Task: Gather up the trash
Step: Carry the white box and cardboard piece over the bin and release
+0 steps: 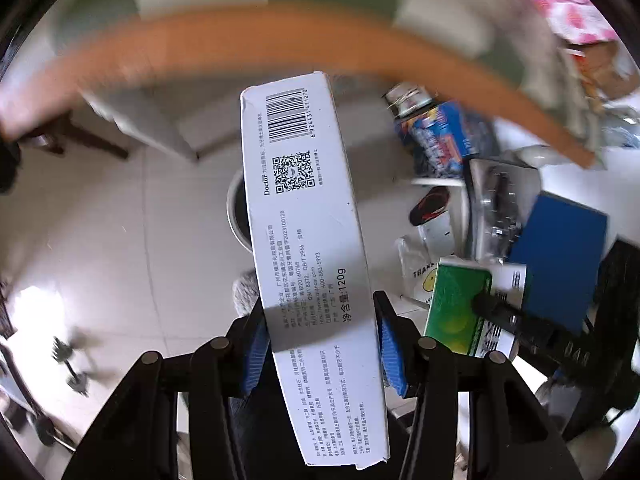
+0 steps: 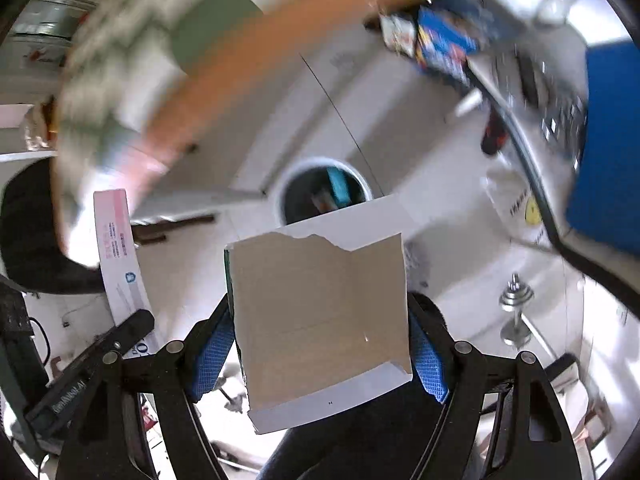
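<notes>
My left gripper (image 1: 320,340) is shut on a long white toothpaste box (image 1: 308,240) with a barcode, held above the floor. It also shows at the left of the right wrist view (image 2: 118,256). My right gripper (image 2: 320,344) is shut on a torn piece of a green carton (image 2: 320,320), brown inside; its green face shows in the left wrist view (image 1: 460,308). A white round bin (image 2: 324,196) stands on the floor ahead of both, with some trash inside; in the left wrist view its rim (image 1: 234,216) peeks from behind the box.
An orange table edge (image 1: 280,36) arcs above. A blue box (image 1: 560,264), a blue snack packet (image 1: 444,136), a shoe (image 1: 430,206) and a white plastic bag (image 1: 416,272) lie at the right. Dumbbells (image 2: 516,312) sit on the tiled floor.
</notes>
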Demonstrator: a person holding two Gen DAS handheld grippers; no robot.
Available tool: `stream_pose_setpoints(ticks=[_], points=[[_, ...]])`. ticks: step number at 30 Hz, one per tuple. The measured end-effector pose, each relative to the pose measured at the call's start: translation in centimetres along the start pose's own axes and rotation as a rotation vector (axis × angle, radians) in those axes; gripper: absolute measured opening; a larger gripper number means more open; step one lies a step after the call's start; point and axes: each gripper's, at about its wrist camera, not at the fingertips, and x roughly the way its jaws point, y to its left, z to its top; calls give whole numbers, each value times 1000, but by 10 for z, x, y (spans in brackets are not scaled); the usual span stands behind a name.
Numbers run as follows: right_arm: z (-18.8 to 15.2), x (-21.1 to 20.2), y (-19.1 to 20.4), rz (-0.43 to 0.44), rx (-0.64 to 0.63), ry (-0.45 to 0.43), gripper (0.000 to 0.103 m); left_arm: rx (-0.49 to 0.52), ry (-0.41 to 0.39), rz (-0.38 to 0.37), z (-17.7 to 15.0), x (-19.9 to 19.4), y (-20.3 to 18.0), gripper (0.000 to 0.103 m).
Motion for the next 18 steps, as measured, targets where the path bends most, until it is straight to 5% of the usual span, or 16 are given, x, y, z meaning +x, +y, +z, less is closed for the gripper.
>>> stream_pose_setpoints(ticks=[8, 13, 15, 17, 18], points=[[44, 168, -59, 14, 77, 54, 80, -103, 125, -21, 55, 180, 47, 46], [90, 255, -71, 23, 89, 75, 80, -104, 188, -35, 75, 250, 67, 48], [102, 283, -69, 40, 79, 95, 80, -102, 185, -52, 81, 264, 73, 65], [111, 304, -67, 40, 64, 104, 82, -111, 162, -39, 83, 268, 80, 94], [117, 317, -64, 52, 51, 114, 85, -116, 155, -28, 84, 268, 86, 97]])
